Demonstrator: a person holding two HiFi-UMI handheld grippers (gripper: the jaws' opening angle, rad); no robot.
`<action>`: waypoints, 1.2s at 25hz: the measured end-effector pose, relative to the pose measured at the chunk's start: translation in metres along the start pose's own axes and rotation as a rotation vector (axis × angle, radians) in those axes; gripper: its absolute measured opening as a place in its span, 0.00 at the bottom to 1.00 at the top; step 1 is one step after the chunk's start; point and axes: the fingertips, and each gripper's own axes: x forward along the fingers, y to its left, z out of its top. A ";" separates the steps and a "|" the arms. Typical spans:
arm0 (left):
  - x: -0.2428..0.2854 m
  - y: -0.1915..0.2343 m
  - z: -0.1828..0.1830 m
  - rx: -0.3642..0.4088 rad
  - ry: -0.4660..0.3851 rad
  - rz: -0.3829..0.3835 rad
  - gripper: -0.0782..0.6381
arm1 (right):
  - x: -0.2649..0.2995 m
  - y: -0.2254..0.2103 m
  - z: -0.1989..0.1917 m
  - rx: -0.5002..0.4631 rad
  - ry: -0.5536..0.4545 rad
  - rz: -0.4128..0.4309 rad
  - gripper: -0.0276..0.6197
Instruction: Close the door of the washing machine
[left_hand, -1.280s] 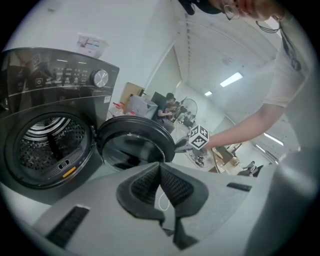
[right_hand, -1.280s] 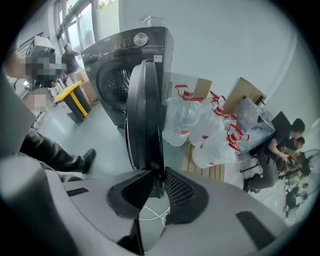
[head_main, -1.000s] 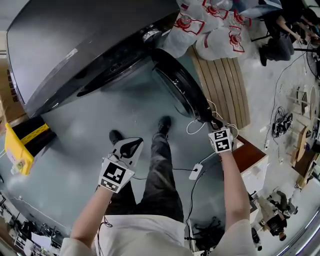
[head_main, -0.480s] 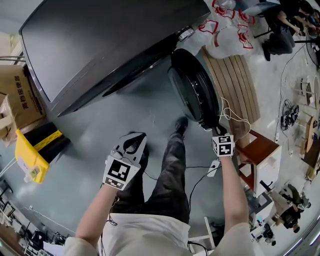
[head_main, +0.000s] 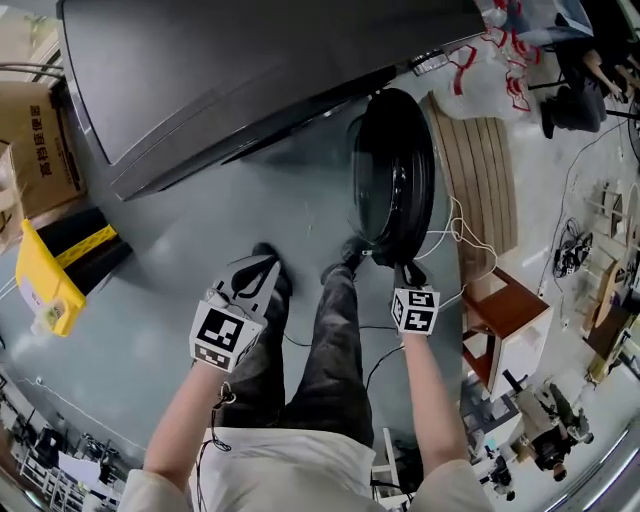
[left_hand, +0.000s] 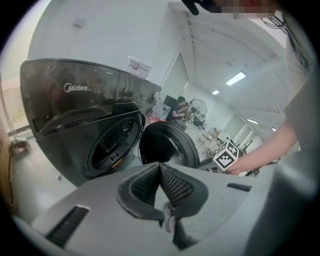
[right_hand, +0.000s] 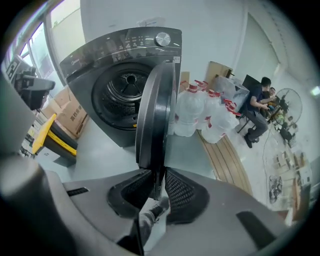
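Note:
The dark grey washing machine (head_main: 250, 80) fills the top of the head view, its drum opening (right_hand: 127, 87) uncovered. Its round door (head_main: 395, 180) stands swung out, seen edge-on in the right gripper view (right_hand: 155, 115). My right gripper (head_main: 385, 258) is closed on the door's outer rim, which sits between the pads (right_hand: 160, 172); the jaws are opening a little. My left gripper (head_main: 255, 275) hangs to the left, away from the door, shut with nothing in it (left_hand: 160, 165). The left gripper view shows the machine (left_hand: 75, 115) and the door (left_hand: 167, 147) ahead.
Water jugs (right_hand: 200, 112) and a wooden pallet (head_main: 480, 170) lie right of the door. A brown stool (head_main: 505, 310) stands by my right arm. A yellow sign (head_main: 45, 285) and a cardboard box (head_main: 30, 130) are at the left. Cables trail near my legs (head_main: 335, 330).
The door has swung partway toward the machine with my right gripper on its rim. Both hands have moved left across the floor, and the left gripper stays shut and empty.

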 end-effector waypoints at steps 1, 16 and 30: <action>-0.003 0.004 -0.003 -0.011 -0.003 0.008 0.12 | 0.003 0.011 0.002 0.029 -0.014 0.012 0.18; -0.045 0.051 -0.064 -0.178 -0.066 0.110 0.12 | 0.034 0.180 0.063 0.119 -0.148 0.247 0.27; -0.078 0.090 -0.094 -0.295 -0.162 0.211 0.12 | 0.065 0.277 0.143 0.105 -0.211 0.313 0.30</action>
